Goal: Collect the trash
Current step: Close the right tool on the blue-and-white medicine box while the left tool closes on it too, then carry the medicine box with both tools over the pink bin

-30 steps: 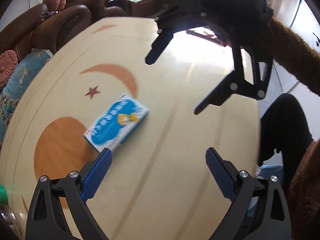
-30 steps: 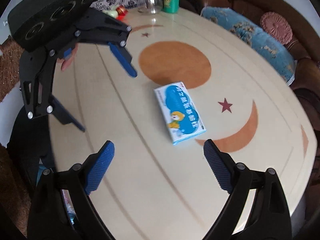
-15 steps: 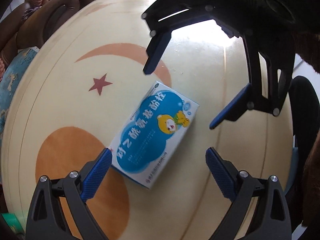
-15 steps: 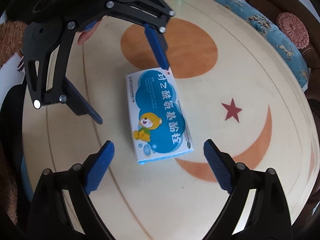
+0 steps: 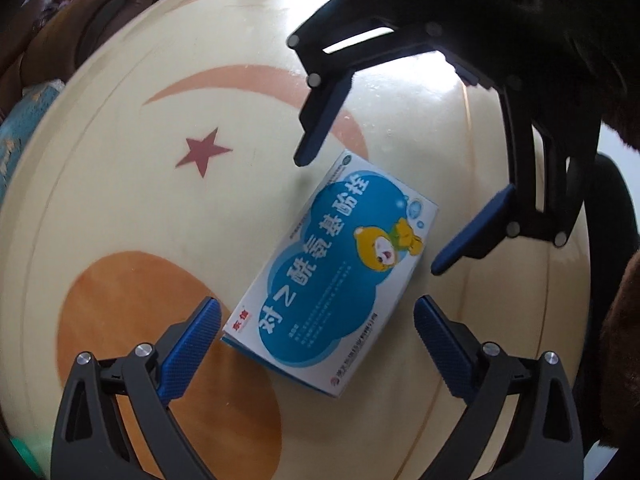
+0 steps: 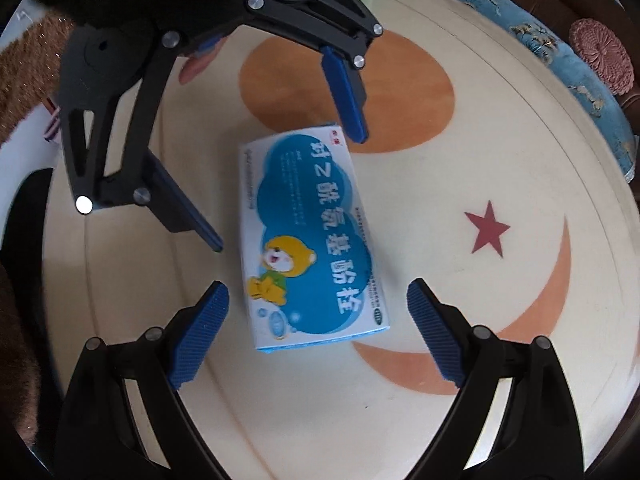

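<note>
Blue box (image 5: 336,276) lies flat near mid desk (image 5: 120,168). Left hand-held gripper (image 5: 316,332) & right hand-held gripper (image 6: 318,316) both wide open, holding nothing, one at each end of box, prob. to pick it up. Star at 10 o'clock from box in left view. Sofa (image 6: 560,48) by desk edge.

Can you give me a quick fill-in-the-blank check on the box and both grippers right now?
1. The blue and white box lies flat on the ____ table.
2. The left gripper has its jaws ____.
3. The right gripper holds ____.
4. The cartoon printed on the box is a yellow ____.

Missing words: round; open; nothing; bear
</note>
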Tool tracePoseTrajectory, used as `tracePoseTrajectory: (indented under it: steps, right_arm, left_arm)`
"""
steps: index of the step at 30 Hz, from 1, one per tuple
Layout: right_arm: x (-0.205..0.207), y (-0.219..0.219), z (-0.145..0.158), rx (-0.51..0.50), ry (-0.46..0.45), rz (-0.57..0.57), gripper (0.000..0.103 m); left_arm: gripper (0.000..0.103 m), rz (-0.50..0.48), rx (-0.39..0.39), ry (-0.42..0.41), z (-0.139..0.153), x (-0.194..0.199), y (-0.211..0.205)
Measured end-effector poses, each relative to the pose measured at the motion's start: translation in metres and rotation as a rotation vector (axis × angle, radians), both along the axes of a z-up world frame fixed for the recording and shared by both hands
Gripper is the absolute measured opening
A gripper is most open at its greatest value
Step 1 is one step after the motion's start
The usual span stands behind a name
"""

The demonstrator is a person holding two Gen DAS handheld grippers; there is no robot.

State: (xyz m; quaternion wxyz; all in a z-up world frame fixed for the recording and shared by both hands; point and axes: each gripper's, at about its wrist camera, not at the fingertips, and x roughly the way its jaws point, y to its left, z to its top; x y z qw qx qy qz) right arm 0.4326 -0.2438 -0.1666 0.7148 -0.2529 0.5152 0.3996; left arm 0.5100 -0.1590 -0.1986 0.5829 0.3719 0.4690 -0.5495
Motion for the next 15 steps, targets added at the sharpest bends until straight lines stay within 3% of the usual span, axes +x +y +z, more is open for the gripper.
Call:
tracePoseTrajectory:
  steps: [6, 8, 15]
  right_arm:
    - [-0.006, -0.002, 0.001, 0.05, -0.011, -0.012, 0.087]
    - [-0.009, -0.001, 0.004, 0.03, -0.059, -0.018, 0.067]
    - [-0.015, -0.003, 0.004, 0.035, -0.053, -0.019, 0.067]
  left_arm:
    - [0.094, 0.0, -0.048, 0.016, -0.003, 0.003, 0.002]
    - [0.085, 0.009, -0.058, -0.006, 0.0, -0.001, 0.004]
    - [0.081, 0.014, -0.049, -0.014, -0.002, -0.008, 0.006]
